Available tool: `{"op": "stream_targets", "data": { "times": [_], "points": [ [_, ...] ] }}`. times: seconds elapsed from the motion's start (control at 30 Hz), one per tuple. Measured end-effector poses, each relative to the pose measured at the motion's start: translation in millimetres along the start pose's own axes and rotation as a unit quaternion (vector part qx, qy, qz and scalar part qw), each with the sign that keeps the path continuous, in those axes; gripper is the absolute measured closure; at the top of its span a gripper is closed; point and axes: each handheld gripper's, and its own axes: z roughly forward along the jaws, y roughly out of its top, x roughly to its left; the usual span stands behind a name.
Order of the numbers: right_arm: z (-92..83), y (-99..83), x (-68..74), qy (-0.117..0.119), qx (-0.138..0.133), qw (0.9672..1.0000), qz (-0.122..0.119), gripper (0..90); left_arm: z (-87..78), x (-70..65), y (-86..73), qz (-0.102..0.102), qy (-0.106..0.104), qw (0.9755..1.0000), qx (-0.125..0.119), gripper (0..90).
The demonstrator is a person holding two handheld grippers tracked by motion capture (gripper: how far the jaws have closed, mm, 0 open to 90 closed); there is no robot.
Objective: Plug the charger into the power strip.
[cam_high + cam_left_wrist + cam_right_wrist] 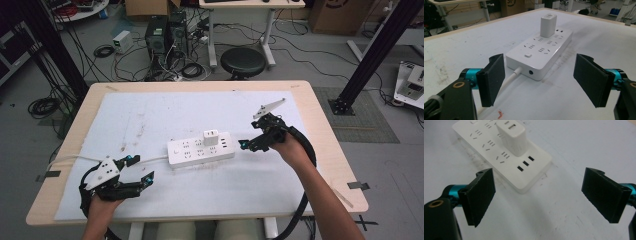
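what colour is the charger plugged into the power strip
White charger, same as the power strip; clearest in the right gripper view.

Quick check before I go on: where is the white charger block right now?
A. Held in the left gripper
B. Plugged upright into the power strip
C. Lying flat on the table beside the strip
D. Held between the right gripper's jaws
B: the white charger block stands upright in a socket of the power strip, while the right gripper and left gripper are both open with nothing between their jaws.

Black gripper (pixel 141 169), teal joints, grey plate
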Motion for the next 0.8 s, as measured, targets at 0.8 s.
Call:
{"op": "stream_targets", "data": {
  "times": [0.8],
  "points": [
    [-19.0, -96.9, 16.3, -0.075, -0.111, 0.988, 0.077, 12.3, -5.3, 10.3, 0.7, -0.014, 0.016, 0.9997, -0.012, 25.3]
  ]
}}
